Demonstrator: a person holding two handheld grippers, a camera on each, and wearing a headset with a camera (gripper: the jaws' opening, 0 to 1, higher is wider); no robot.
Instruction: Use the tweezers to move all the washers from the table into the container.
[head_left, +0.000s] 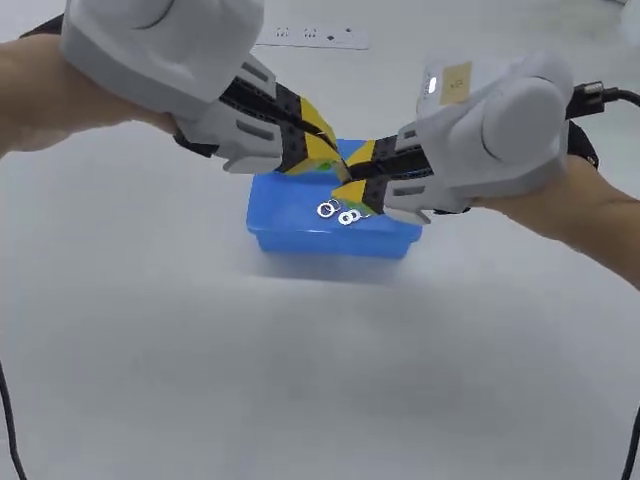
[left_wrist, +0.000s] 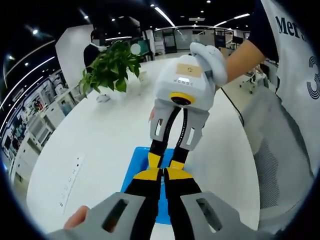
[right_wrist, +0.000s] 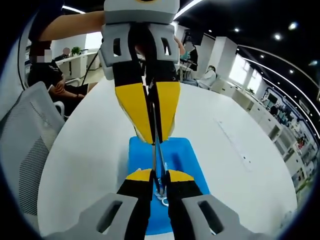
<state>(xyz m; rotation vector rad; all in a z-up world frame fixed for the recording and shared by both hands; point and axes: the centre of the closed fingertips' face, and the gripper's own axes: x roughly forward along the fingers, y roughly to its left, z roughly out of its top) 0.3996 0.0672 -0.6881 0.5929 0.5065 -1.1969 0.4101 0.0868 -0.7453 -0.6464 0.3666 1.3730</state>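
Both grippers meet above container (head_left: 300, 235): left gripper (head_left: 330, 158) and right gripper (head_left: 352, 175) each clenched on tweezers (right_wrist: 157, 150). Few washers (head_left: 338, 212) inside container. Step: drop-off, probably. Next: ease squeeze directly above container.

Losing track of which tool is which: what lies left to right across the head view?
Left forearm, left gripper, right gripper, right forearm; the tips meet on the tweezers above the blue container.
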